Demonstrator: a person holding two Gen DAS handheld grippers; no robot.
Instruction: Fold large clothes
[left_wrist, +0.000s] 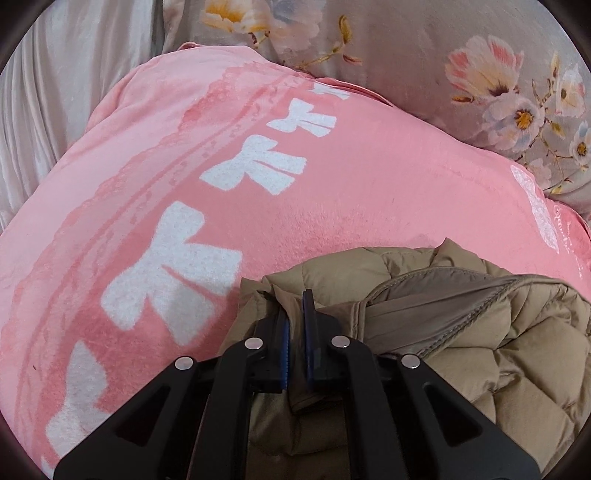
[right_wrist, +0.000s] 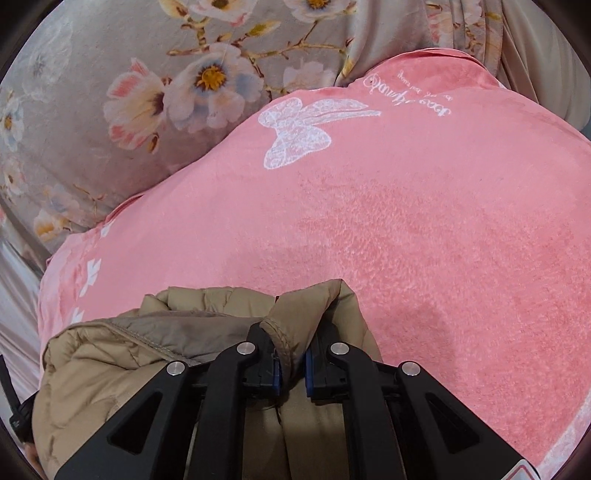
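Observation:
A tan quilted puffer jacket (left_wrist: 480, 339) lies bunched on a pink blanket (left_wrist: 332, 192) at the near edge of both views. My left gripper (left_wrist: 295, 317) is shut on a fold of the jacket's edge, the fabric pinched between its blue pads. In the right wrist view the same jacket (right_wrist: 110, 362) spreads to the lower left, and my right gripper (right_wrist: 291, 354) is shut on another fold of its hem. Both grippers point down at the blanket (right_wrist: 424, 240).
A grey floral bedspread (left_wrist: 461, 74) lies beyond the pink blanket, also the floral bedspread (right_wrist: 110, 92) at upper left. Pale pleated fabric (left_wrist: 55, 92) hangs at the left. A black object (right_wrist: 14, 413) shows at the right view's lower left edge.

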